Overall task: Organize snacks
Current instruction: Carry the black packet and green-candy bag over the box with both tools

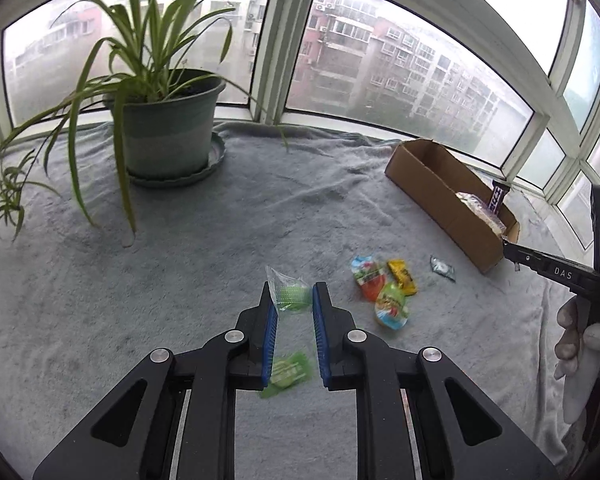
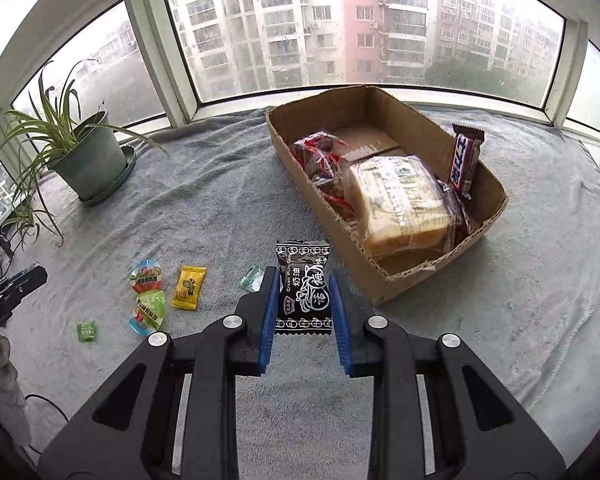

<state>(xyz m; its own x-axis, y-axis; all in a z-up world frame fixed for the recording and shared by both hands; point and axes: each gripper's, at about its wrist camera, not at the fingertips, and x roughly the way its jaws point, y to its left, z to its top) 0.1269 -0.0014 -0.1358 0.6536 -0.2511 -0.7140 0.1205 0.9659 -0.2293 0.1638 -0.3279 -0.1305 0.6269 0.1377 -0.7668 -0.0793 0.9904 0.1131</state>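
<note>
Gripping a black cream-plum candy packet [image 2: 303, 288], the right gripper [image 2: 305, 300] has its blue pads pressed on both side edges, packet upright between the jaws and apparently lifted off the grey blanket [image 2: 204, 200], though contact underneath is hard to judge. Just ahead and to its right sits the cardboard box [image 2: 384, 284], already holding a wrapped bread loaf [image 2: 400, 196], a red-print clear bag [image 2: 320, 164] and a chocolate bar [image 2: 466, 156] leaning on the far wall. Step in hand looks like carry-to-box: next move needs a lift over the near box wall, then release over free floor at the back. Left gripper [image 1: 295, 308] is partly open, jaws straddling a clear packet with green contents [image 1: 290, 294]; can't tell if the pads touch it yet, reads as pre-grasp. A second green packet [image 1: 290, 372] lies further back between its fingers. Loose on the blanket near both tools: two jelly cups [image 1: 368, 276] [image 1: 392, 306] touching each other, a yellow candy [image 1: 402, 276] beside them, a small clear-green wrapper [image 1: 443, 268] near the box corner. Potted plant [image 1: 168, 124] is well apart, no interference. Risk: thin packet could twist in the pads on release
</note>
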